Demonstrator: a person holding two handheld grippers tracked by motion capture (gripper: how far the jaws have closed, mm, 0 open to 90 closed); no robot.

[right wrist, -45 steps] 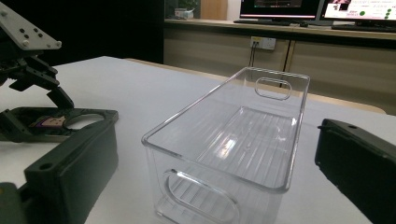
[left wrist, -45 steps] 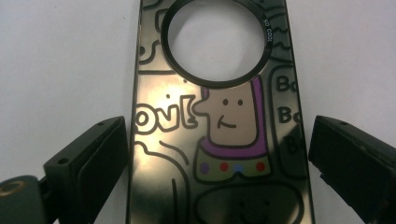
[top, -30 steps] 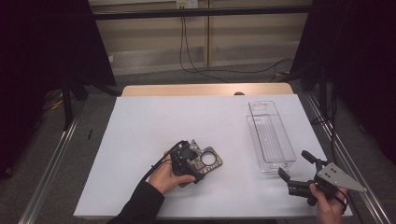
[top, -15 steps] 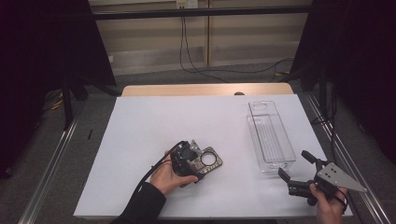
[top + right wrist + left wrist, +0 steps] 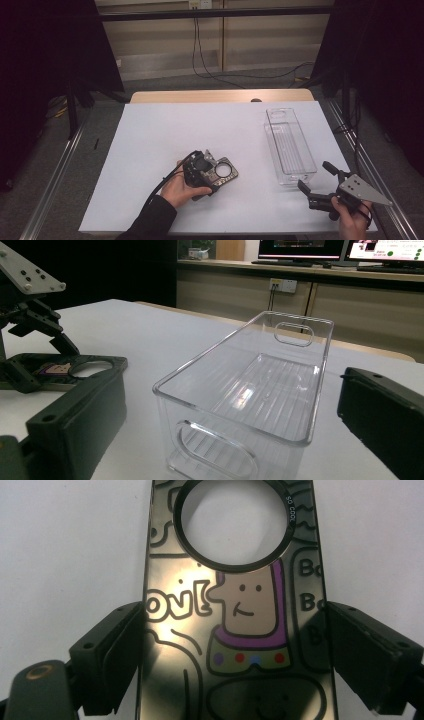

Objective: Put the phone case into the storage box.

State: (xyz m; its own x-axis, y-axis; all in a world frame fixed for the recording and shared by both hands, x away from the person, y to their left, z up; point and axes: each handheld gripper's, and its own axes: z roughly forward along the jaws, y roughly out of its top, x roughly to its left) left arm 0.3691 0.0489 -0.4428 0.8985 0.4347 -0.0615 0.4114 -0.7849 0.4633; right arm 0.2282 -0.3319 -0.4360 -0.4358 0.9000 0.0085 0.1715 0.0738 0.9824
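The flat, glossy phone case printed with cartoon figures and pierced by a round camera hole (image 5: 235,610) lies on the white desk (image 5: 165,130), well to the left of the clear plastic bin (image 5: 290,147). Its long axis runs straight ahead between the jaws of the left gripper (image 5: 207,172). These have just been closing and now flank both long edges; contact cannot be confirmed. The right gripper (image 5: 314,186) stands wide, holding nothing, just beside the bin's near end.
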